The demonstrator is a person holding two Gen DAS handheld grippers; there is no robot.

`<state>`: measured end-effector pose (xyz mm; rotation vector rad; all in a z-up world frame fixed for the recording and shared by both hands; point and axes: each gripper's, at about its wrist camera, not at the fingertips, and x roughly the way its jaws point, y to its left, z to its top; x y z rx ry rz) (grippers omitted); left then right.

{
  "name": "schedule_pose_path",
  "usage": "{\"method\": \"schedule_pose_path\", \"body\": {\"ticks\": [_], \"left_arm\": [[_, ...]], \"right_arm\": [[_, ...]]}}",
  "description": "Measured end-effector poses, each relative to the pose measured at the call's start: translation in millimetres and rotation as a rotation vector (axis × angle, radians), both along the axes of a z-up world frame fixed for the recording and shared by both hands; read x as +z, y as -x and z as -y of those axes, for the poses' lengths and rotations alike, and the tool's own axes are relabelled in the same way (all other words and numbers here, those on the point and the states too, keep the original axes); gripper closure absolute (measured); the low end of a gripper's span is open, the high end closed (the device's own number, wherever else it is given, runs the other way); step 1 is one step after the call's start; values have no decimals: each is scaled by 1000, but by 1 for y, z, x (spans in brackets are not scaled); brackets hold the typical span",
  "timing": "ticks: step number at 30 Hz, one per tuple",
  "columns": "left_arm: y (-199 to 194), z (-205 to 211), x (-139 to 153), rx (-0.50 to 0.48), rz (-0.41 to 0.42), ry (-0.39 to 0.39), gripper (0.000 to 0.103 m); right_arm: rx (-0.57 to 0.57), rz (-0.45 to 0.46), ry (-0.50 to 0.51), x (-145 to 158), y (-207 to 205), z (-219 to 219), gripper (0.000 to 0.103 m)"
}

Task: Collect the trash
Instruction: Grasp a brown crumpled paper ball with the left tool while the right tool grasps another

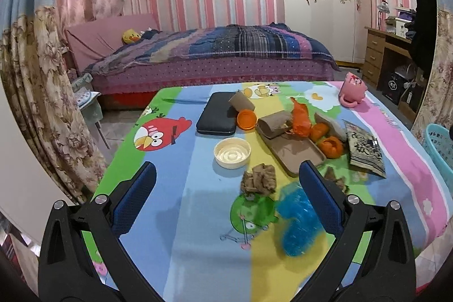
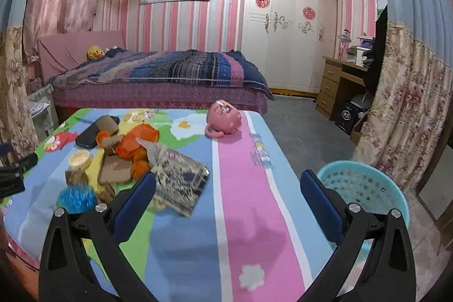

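You hover both tools, left tool (image 1: 226, 188) and right tool (image 2: 228, 196), spread wide and empty over the table (image 2: 249, 217), trash (image 1: 291, 132) heaped mid-table (teal basket (image 2: 365, 188) waits off its right edge).

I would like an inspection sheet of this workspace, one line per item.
Surface: table under colourful cartoon-print cloth.
Job's things: crumpled brown paper, orange plastic wrapper, printed foil packet, blue crinkled plastic; light-blue plastic basket beside the table.
Clutter: black case, pink mug on its side.
Grippers: left hand-held gripper and right hand-held gripper open, empty.
Cables: nothing seen.
Surroundings: bed, white wardrobe.
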<state>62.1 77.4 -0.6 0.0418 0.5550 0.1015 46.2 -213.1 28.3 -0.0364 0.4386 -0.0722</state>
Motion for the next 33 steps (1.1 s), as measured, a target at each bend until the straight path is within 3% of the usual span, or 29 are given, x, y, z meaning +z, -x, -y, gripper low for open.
{"method": "schedule_pose_path", "body": {"ticks": [5, 8, 14, 17, 20, 25, 28, 33], "left_arm": [[-18, -7, -22, 0, -53, 60, 6], [-28, 0, -31, -11, -87, 29, 6], [-51, 11, -47, -31, -125, 51, 6], [-67, 15, -55, -54, -191, 72, 21], [-75, 12, -56, -73, -207, 119, 32], [-79, 15, -63, -136, -264, 162, 83], [-76, 15, -61, -127, -245, 148, 96], [-55, 3, -48, -66, -180, 89, 96]], "right_arm": [[16, -56, -19, -7, -33, -5, 4], [42, -48, 2, -20, -38, -12, 4], [41, -92, 3, -45, -44, -15, 4], [54, -118, -24, -54, -51, -13, 4], [47, -128, -22, -58, -56, -15, 4], [50, -137, -4, -60, -58, -25, 4], [71, -149, 3, -64, -59, -33, 4], [143, -179, 5, -71, -56, -51, 4]]}}
